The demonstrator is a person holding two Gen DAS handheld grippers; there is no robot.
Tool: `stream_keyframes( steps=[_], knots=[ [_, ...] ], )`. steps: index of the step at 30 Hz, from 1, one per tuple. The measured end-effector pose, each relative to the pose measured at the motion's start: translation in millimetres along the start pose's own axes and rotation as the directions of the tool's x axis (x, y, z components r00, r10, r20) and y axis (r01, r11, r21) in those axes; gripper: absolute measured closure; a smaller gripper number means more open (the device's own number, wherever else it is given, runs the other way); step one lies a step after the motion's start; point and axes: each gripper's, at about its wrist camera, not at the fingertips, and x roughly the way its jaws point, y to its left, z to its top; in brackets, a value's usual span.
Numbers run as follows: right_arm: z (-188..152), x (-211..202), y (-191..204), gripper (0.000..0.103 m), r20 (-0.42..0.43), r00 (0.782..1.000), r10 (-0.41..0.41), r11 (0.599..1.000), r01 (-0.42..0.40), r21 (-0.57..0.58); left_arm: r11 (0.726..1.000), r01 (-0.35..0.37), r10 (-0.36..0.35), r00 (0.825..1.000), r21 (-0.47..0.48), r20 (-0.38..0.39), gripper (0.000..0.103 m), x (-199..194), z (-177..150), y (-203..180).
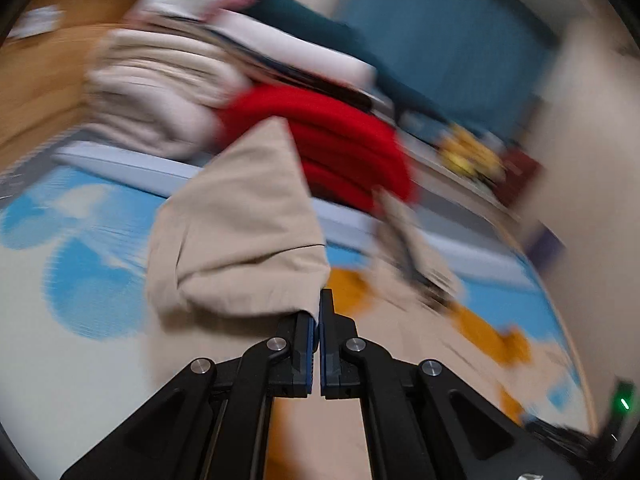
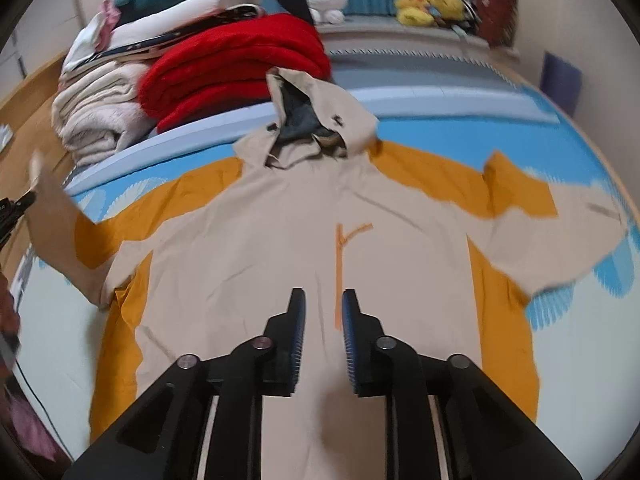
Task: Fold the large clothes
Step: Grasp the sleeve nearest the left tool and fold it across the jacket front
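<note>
One big beige and orange hooded jacket (image 2: 280, 216) lies flat mid-frame. Left gripper (image 1: 319, 312) pinches its beige sleeve end (image 1: 240, 232), lifted. Right gripper (image 2: 323, 304) hangs a little open, empty. Pulling hard could slip the sleeve or bunch the jacket.

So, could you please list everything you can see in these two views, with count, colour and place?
Hooded jacket: one, beige with orange panels, spread flat on the mat, hood away from the camera.
Jacket sleeve: one, beige, lifted in the left gripper.
Mat: one, blue and white, under the jacket.
Red blanket: one, folded, beyond the hood.
Cream blanket: one, folded, left of the red one.
Plush toys: a few, yellow, far right.
Left gripper: black, shut on the sleeve.
Right gripper: black, open, above the jacket front.
</note>
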Motion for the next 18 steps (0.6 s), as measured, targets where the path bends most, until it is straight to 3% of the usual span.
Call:
stream_keyframes(
  steps=[3, 6, 10, 13, 15, 18],
  knots=[
    [-6, -2, -7, 0.081, -0.008, 1.000, 0.015, 0.999, -0.014, 0.044, 0.988, 0.143, -0.133, 0.981, 0.063, -0.142, 0.103, 26, -33, -63],
    [-10, -5, -12, 0.079, 0.011, 1.000, 0.023, 0.997, -0.024, 0.070, 0.966, 0.247, -0.209, 0.915, 0.070, -0.344, 0.091, 56, -64, -99],
    [-10, 1, -23, 0.078, -0.002, 0.999, 0.045, 0.987, -0.044, 0.155, 0.986, 0.167, -0.149, 0.929, 0.025, -0.337, 0.090, 46, -56, -90],
    [-5, 5, -30, 0.078, -0.010, 0.998, 0.063, 0.979, -0.060, 0.195, 0.999, -0.004, 0.018, 0.957, 0.050, -0.288, 0.088, 12, -29, -72],
    [0, 6, -33, 0.078, -0.005, 0.995, 0.099, 0.970, -0.095, 0.225, 0.992, -0.110, 0.122, 0.956, 0.058, -0.267, 0.083, -5, -24, -54],
    [6, 12, -25, 0.078, 0.009, 0.990, 0.143, 0.964, -0.142, 0.224, 0.979, -0.184, 0.199, 0.948, 0.085, -0.247, 0.073, -24, -43, -41]
  ],
)
